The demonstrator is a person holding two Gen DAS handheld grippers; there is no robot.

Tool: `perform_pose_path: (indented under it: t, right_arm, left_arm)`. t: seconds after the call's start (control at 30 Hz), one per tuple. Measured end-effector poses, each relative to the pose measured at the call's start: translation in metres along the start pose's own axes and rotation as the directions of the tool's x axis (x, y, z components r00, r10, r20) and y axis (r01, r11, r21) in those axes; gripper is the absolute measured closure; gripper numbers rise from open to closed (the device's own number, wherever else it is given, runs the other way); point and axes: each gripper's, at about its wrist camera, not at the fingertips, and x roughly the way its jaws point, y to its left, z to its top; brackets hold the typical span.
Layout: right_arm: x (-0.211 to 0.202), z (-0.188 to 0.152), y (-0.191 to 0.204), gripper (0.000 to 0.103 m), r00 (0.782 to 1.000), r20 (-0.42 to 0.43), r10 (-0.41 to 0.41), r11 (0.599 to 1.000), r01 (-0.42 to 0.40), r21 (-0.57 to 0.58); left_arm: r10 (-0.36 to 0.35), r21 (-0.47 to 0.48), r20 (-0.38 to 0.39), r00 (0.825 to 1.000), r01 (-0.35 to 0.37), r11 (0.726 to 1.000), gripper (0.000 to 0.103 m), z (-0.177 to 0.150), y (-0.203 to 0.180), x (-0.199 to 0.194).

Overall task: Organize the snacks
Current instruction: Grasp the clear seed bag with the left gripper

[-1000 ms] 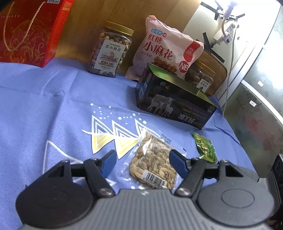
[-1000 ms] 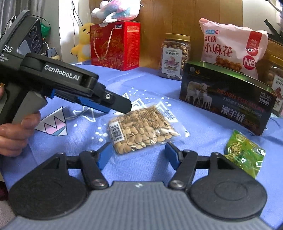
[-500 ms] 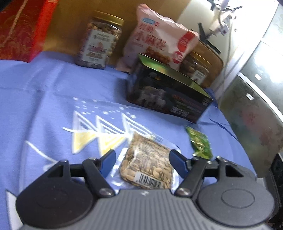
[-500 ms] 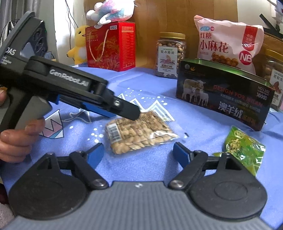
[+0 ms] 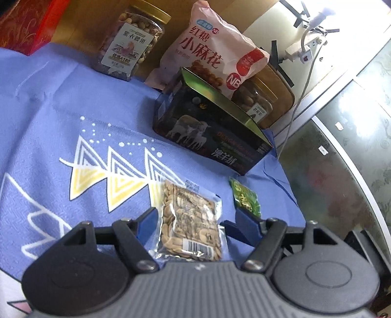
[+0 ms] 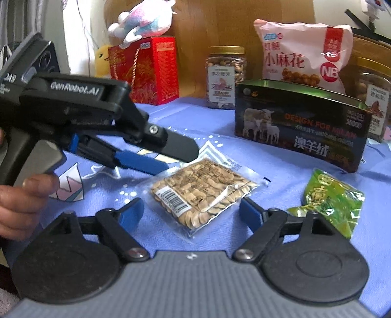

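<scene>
A clear packet of seeds [image 5: 189, 223] [image 6: 202, 192] lies flat on the blue cloth [image 5: 61, 110]. My left gripper [image 5: 193, 220] is open, its jaws on either side of the packet's near end; in the right wrist view it [image 6: 168, 156] hovers just above the packet's left edge. My right gripper [image 6: 190, 211] is open, its jaws around the packet's near corner. A small green snack packet [image 5: 245, 200] [image 6: 332, 198] lies to the right. An open dark tin box [image 5: 207, 124] [image 6: 300, 127] with sheep printed on it stands behind.
At the back stand a nut jar [image 5: 132, 46] [image 6: 224, 75], a pink snack bag [image 5: 212, 53] [image 6: 303, 53], a second jar [image 5: 259, 102] [image 6: 371, 97] and a red gift box [image 6: 144, 68] with plush toys [image 6: 141, 22]. The table edge [image 5: 288, 186] is on the right.
My left gripper has moved forward and lower, so the seed packet now lies between its jaws. My right gripper has opened wider and come closer to the packet.
</scene>
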Motion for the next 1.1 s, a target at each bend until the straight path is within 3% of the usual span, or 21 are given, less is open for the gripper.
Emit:
perform_pose_path:
  t: [0.17, 0.2, 0.33, 0.67, 1.0, 1.1]
  right_arm:
    - [-0.004, -0.001, -0.015, 0.044, 0.999, 0.030, -0.030, 0.994, 0.027, 0.103]
    - [-0.004, -0.001, -0.016, 0.044, 0.999, 0.032, -0.034, 0.993, 0.030, 0.113]
    - [-0.006, -0.001, -0.016, 0.044, 0.999, 0.040, -0.035, 0.992, 0.030, 0.119]
    - [-0.020, -0.004, -0.025, 0.043, 0.991, 0.133, -0.013, 0.986, -0.009, 0.166]
    - [-0.018, -0.003, -0.029, 0.043, 0.992, 0.124, 0.006, 0.985, -0.027, 0.168]
    - [-0.017, -0.003, -0.031, 0.038, 0.993, 0.115, 0.018, 0.984, -0.038, 0.174]
  left_arm:
    - [0.093, 0.072, -0.002, 0.996, -0.093, 0.993, 0.053, -0.003, -0.010, 0.005]
    - [0.123, 0.095, -0.004, 0.992, -0.123, 0.988, 0.058, -0.004, -0.012, 0.008]
    - [0.179, 0.169, 0.017, 0.984, -0.179, 0.969, 0.059, -0.009, -0.022, 0.010]
    - [0.048, 0.068, 0.019, 0.999, -0.049, 0.997, 0.055, -0.002, -0.014, 0.001]
    - [0.097, 0.055, 0.005, 0.995, -0.097, 0.994, 0.056, -0.002, -0.011, 0.011]
    - [0.107, 0.061, 0.002, 0.994, -0.106, 0.992, 0.058, -0.002, -0.011, 0.013]
